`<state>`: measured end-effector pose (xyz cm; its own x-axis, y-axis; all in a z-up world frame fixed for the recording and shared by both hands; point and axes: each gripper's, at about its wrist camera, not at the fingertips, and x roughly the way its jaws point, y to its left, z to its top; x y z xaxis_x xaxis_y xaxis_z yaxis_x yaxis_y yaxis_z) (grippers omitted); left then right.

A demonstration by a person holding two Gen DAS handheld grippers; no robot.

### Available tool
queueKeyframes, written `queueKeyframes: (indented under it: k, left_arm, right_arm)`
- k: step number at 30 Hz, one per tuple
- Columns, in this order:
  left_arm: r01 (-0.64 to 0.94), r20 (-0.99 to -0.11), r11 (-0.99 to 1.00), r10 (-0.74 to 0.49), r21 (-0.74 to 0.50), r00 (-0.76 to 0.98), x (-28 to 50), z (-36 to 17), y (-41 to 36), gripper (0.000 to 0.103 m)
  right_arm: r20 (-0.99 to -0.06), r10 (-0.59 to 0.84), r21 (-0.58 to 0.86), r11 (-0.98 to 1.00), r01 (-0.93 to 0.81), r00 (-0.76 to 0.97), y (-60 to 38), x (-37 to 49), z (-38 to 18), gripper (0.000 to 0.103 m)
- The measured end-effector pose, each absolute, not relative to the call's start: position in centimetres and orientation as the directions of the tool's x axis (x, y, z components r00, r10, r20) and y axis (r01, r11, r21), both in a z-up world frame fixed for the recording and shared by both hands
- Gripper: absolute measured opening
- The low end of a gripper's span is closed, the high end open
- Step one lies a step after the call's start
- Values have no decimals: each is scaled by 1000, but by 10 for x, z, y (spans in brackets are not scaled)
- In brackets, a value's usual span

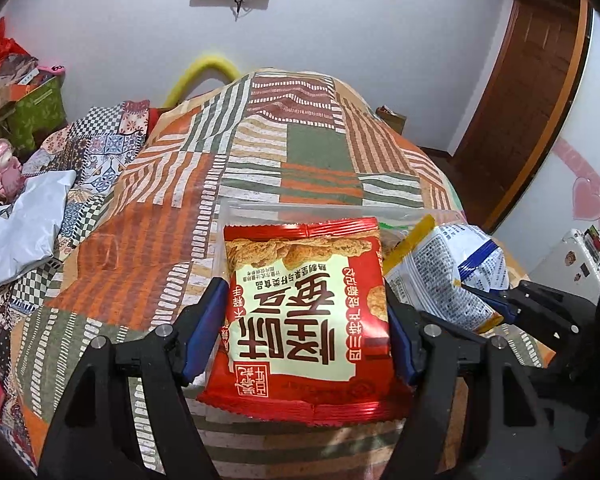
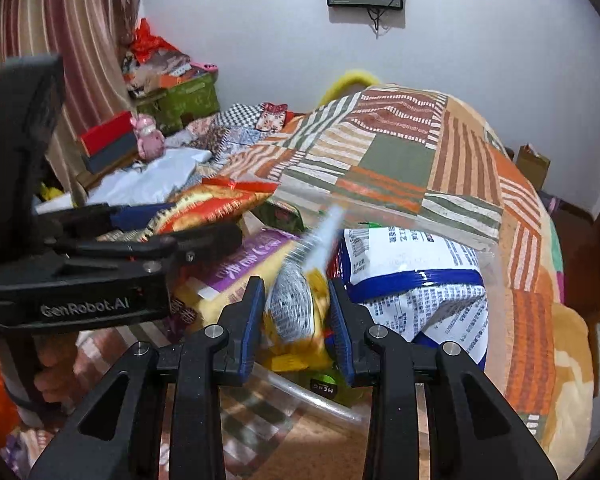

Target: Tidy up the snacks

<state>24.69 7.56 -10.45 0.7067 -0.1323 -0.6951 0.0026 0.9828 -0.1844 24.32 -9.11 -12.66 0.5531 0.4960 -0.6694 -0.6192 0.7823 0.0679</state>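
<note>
progress: several packets are already seen inside the clear plastic bin (image 2: 488, 256) on the patchwork bedspread (image 1: 300, 152); two more are held above it, not yet placed
left gripper (image 1: 300, 316): clamped on the red snack packet (image 1: 304, 284), held flat over the bin
right gripper (image 2: 296, 312): closed on the yellow and white packet (image 2: 300, 312), blurred, just above the bin contents
red packet appearance: glossy foil, cream label panel, crimped edges, puffed
remaining: both packets to be set down in the bin, judged near completion
</note>
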Motion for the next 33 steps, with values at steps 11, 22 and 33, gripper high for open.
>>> queueKeyframes:
  k: [11,22,33]
  left_arm:
    - [4,-677,982,-133,-189,724,234,-89,77,84]
    - [-1,-590,981,-115,-194,799,177,-49,80,84]
    - [8,-451,992,-66,-129,890,106,2,59,89]
  right_arm:
    - [-639,503,60,787,-614,582,-100,229,-109,43]
    - [-551,520,95,816,-570,653,-130,201,-68,44]
    - [-435,482,59,858,-510,761,-155,141,-26,65]
